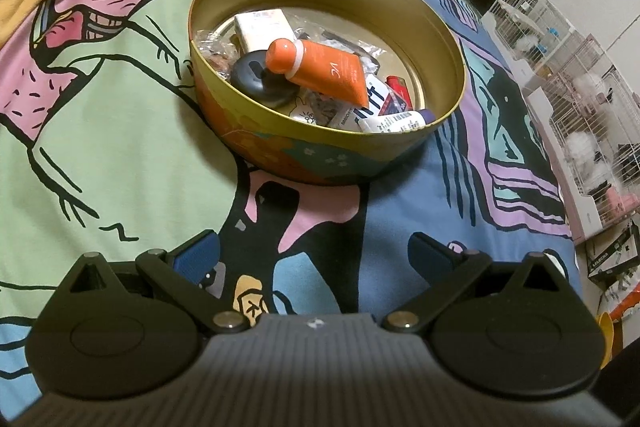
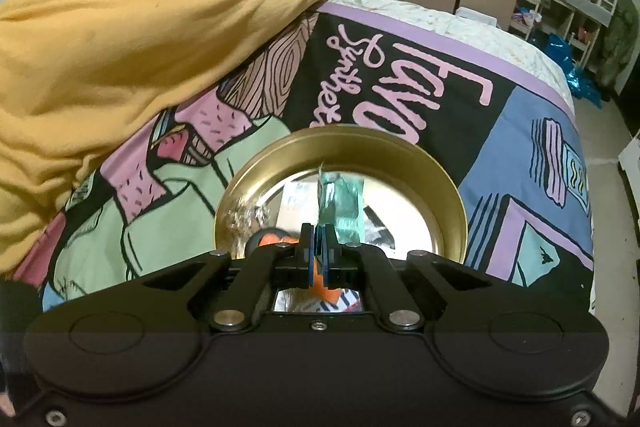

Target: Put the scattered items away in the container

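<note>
Round tin (image 1: 328, 147) sat on bed cover (image 1: 100, 107), approx centre. In tin: tube (image 1: 320, 67) lying across middle, box (image 1: 260, 27) behind it, disc (image 1: 256, 79) to its left, small packets (image 1: 384, 107) to its right. Bunched blanket (image 2: 140, 47) behind-left of tin. Wire cages (image 1: 560, 67) off bed, far right.

My left wrist camera looks steeply down over the printed bedspread (image 1: 120, 107), the round tin (image 1: 320, 155) ahead, near. My right wrist camera sits close above the same tin (image 2: 440, 179), facing the yellow blanket (image 2: 140, 27). Both views share tin and bedspread.
</note>
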The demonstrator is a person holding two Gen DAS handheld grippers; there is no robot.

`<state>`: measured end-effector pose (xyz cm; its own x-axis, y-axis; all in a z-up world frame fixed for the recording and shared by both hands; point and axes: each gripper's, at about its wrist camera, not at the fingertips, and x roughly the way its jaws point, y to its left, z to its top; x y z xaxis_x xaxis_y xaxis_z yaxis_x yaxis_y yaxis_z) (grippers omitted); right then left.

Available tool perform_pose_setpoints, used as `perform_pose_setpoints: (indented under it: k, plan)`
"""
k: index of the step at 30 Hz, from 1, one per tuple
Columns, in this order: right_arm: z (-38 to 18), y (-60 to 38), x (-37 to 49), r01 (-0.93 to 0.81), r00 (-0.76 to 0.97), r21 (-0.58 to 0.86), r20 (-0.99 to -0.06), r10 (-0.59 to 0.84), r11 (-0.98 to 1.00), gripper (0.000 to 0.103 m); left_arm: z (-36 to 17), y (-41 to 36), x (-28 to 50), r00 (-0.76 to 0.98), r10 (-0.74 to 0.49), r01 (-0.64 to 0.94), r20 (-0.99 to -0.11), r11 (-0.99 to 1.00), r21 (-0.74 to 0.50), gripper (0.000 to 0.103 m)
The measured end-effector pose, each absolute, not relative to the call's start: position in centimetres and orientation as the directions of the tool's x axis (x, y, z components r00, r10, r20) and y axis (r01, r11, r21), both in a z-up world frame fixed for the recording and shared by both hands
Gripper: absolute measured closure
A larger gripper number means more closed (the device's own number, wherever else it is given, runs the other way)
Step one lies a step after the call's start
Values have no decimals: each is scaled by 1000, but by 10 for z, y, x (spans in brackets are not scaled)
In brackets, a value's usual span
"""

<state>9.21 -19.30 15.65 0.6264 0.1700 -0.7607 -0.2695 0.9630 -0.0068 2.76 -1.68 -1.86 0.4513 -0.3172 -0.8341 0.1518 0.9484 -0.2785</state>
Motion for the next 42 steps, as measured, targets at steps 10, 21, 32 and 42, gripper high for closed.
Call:
perform_pose_setpoints:
  k: [10,21,32,42]
  plan:
    - [165,-201,85,-219,682,10,-713,161,976,9,-20,-17,28,444,-318,156,-838,948,-277,0]
    - [143,-236,41,-163,663,68,-731,160,984,4,-21,-18,29,452,-304,150,-838,953,-265,0]
    - [114,-255,-4,-129,670,62,-730,133,990,3,-19,-22,27,488,-287,161,-825,958,-238,0]
    - [99,-268,-10,-74,672,95,-731,120,993,3,-18,-15,30,512,-270,127,-815,963,-239,0]
